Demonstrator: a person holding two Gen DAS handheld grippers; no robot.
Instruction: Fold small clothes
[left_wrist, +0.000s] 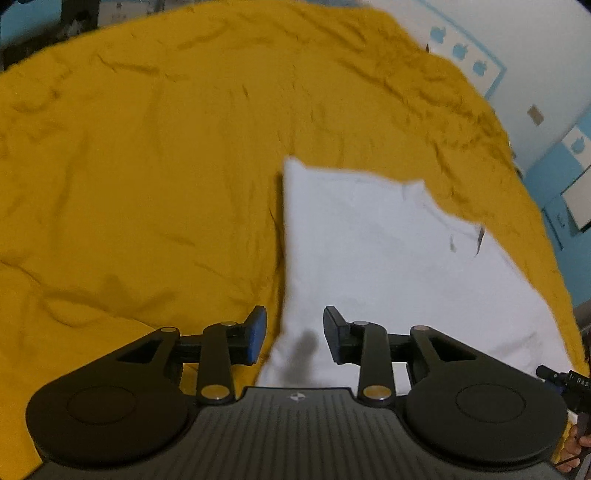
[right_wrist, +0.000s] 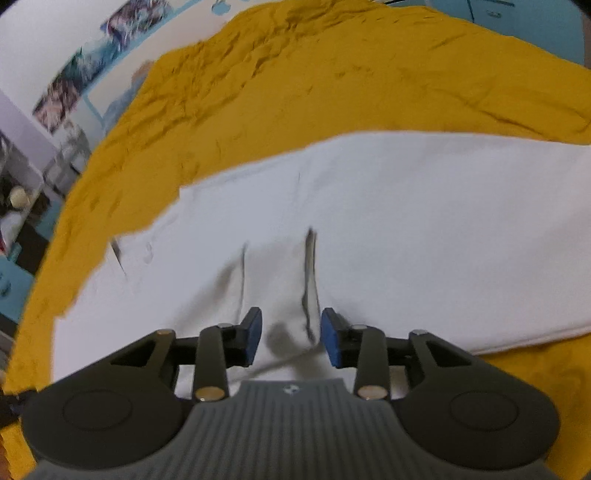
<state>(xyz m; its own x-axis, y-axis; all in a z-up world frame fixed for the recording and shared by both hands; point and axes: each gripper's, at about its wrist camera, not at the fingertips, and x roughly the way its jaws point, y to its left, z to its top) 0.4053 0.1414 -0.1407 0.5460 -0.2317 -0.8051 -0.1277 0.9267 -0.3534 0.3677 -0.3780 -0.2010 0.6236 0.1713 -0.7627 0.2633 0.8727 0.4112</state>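
Garment (right_wrist: 406, 229) white, no legible print

The white garment (right_wrist: 388, 229) is soft matt cloth, mostly smooth with a few raised creases near the right gripper (right_wrist: 291, 338). Around the garment, the mustard bedsheet (left_wrist: 147, 166) is matt woven cloth, heavily wrinkled. The left gripper (left_wrist: 294, 336) is matt black plastic with shiny metal pivot pins; its fingers (left_wrist: 256, 336) carry dull blue rubbery pads.
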